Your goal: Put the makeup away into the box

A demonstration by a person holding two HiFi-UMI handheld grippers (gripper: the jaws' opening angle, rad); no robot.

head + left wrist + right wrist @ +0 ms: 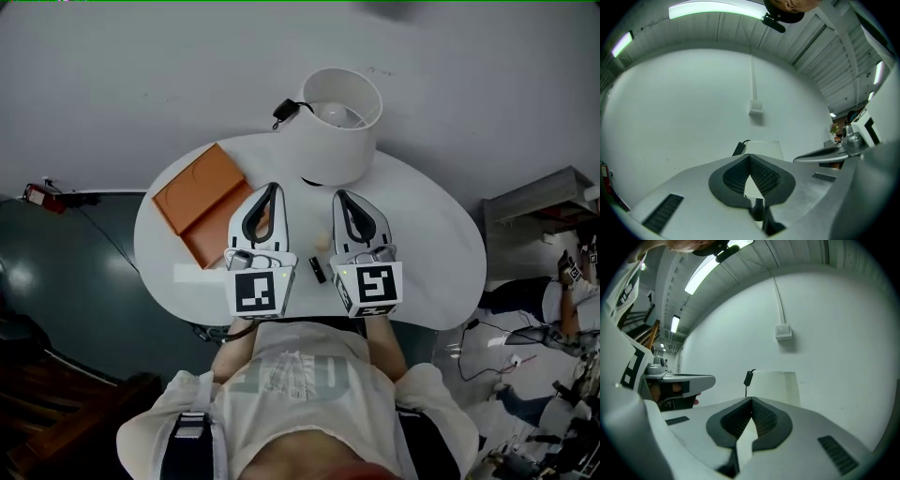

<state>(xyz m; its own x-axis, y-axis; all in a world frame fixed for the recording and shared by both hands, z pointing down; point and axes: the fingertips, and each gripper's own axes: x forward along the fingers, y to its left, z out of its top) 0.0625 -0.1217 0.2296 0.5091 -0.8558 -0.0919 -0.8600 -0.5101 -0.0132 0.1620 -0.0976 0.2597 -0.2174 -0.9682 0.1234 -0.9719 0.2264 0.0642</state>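
Observation:
An orange box (200,200) lies open and flat on the left part of the round white table (431,253). My left gripper (273,188) hovers over the box's right edge, shut and empty. My right gripper (340,196) is beside it over the table's middle, also shut with nothing in it. Between the two gripper bodies lie a small black makeup item (318,270) and a small beige one (323,240). In the left gripper view the closed jaws (749,157) point level at the lamp shade. The right gripper view shows the same for its jaws (751,401).
A lamp with a white shade (339,122) stands at the table's far edge, its black plug and cord (284,112) beside it. A white wall (693,103) rises behind the table. A dark floor lies left of the table, and shelving (544,202) stands at the right.

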